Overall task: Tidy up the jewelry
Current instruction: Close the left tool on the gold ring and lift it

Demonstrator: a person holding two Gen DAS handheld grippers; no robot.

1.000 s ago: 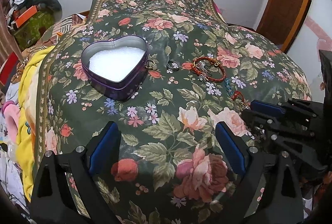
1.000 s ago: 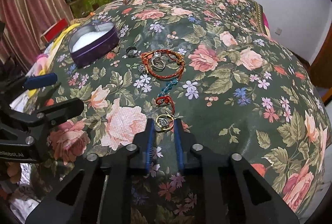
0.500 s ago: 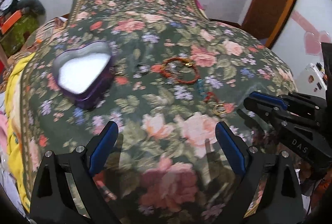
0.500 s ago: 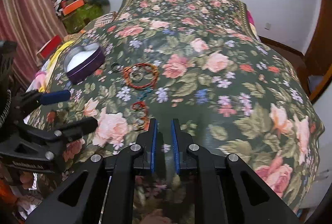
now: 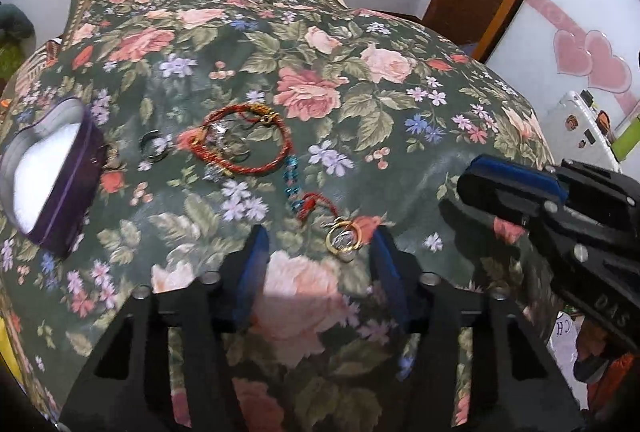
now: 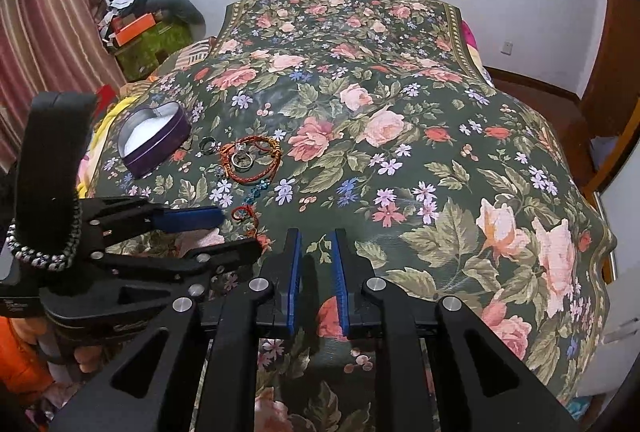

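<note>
Gold rings lie on the floral bedspread, just ahead of and between the tips of the left gripper, nearer its right finger. A red cord and blue beads trail from them up to the red bracelet, which encircles a silver ring. A dark ring lies between the bracelet and the heart tin, open at the left edge. The left gripper's jaws have narrowed from the wide spread of half a second ago to a moderate gap, holding nothing, and the jewelry now sits much closer to them. The right gripper, slightly parted and empty, has drawn back and hovers off to the right of the rings.
</note>
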